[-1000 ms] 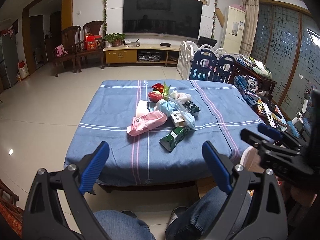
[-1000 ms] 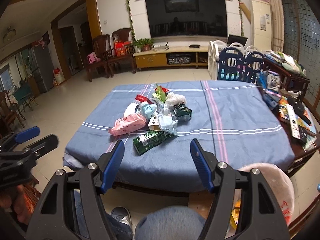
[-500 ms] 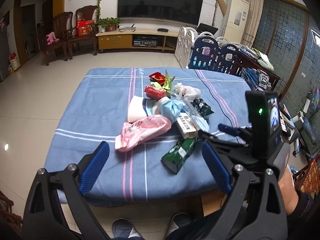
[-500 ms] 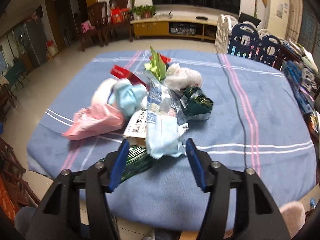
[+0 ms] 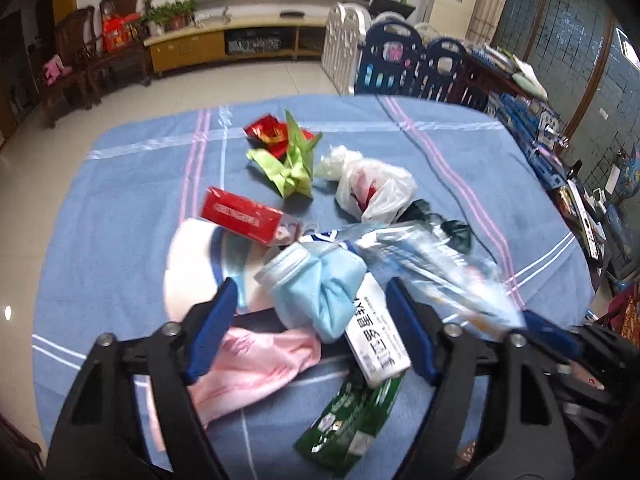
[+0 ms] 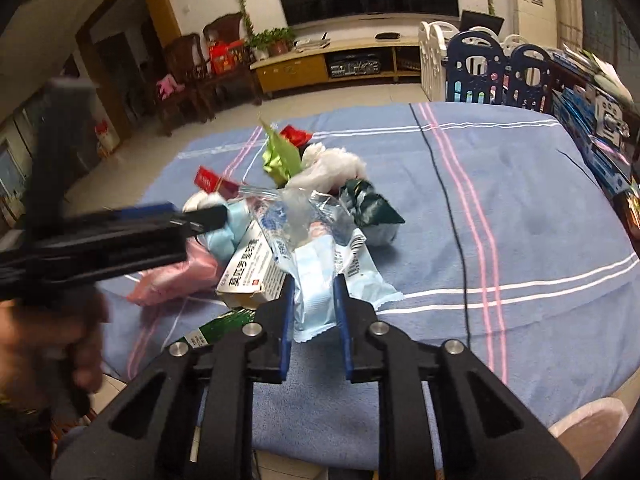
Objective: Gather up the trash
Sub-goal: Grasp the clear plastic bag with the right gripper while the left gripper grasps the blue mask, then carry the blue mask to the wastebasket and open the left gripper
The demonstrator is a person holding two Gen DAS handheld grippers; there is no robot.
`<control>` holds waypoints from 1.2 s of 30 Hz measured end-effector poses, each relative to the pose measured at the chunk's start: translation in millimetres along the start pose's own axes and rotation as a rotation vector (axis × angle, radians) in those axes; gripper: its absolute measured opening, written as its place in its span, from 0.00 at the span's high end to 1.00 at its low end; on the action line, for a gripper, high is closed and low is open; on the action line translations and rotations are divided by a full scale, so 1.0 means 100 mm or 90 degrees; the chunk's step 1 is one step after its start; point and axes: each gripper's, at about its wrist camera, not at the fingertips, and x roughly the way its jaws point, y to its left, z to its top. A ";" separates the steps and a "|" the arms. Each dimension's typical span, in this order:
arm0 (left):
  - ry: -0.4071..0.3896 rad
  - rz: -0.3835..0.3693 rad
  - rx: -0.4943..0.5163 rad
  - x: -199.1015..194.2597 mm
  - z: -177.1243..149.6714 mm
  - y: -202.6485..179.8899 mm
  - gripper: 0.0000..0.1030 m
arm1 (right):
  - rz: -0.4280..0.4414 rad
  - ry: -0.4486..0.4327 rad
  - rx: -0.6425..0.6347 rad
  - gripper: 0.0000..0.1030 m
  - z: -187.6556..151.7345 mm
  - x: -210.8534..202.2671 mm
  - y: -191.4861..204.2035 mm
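A pile of trash lies on the blue striped tablecloth [image 5: 120, 200]. My left gripper [image 5: 312, 286] hovers over it with its jaws closing. A crumpled blue face mask [image 5: 320, 296] and a white carton [image 5: 376, 340] sit between the fingers, and the pads are clear of both. The right gripper [image 6: 314, 280] is shut on a light blue mask wrapper [image 6: 316, 304] at the pile's near edge. Around these lie a pink bag [image 5: 248, 364], a green packet [image 5: 352, 420], a red box [image 5: 240, 216], green paper [image 5: 292, 168] and a white plastic bag [image 5: 376, 188].
A dark green wrapper [image 6: 372, 204] lies just behind the held wrapper. A pale pink bin [image 6: 588, 428] stands below the table's near right corner. A cluttered side table [image 5: 560, 152] runs along the right. Blue and white play fence panels [image 5: 400, 56] stand behind the table.
Both grippers came forward and down from the table's near edge onto the pile. The right jaws closed on the light blue wrapper. The left jaws narrowed around the blue mask.
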 end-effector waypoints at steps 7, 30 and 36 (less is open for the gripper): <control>0.004 -0.022 -0.012 0.10 0.07 -0.01 0.86 | 0.009 -0.036 0.022 0.84 -0.01 -0.29 -0.11; -0.290 0.050 -0.105 -3.12 -1.28 0.09 0.87 | -0.008 -0.205 -0.064 0.86 -0.32 -2.21 0.69; -0.298 0.054 -0.119 -3.40 -1.54 0.18 0.87 | -0.018 -0.208 -0.068 0.87 -0.49 -2.43 0.80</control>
